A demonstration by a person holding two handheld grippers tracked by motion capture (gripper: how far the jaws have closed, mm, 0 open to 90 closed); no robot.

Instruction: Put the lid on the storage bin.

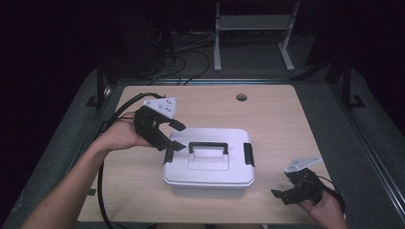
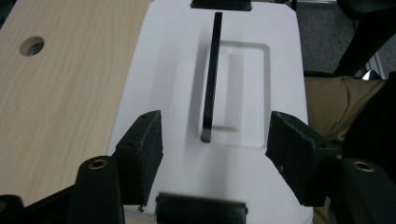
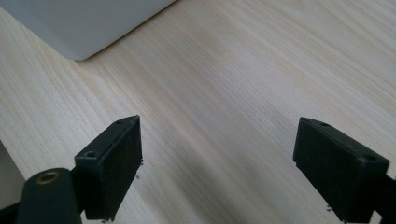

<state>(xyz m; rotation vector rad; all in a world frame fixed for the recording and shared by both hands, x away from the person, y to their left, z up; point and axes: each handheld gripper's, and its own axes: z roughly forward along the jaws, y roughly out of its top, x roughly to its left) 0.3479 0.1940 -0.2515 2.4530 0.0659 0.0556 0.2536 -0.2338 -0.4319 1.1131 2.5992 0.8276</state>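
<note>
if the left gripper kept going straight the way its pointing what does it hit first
Most likely the black latch on the near end of the white box. The left gripper hangs open just over that end, aimed along the lid toward the black handle. How high it hangs is unclear.

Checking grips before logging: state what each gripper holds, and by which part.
Nothing is held. The left gripper is open over the white box's left end, near its latch. The right gripper is open over the bare table.

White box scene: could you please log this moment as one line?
left tongs: open, over left latch | right tongs: open, off box | white box: lid shut
</note>
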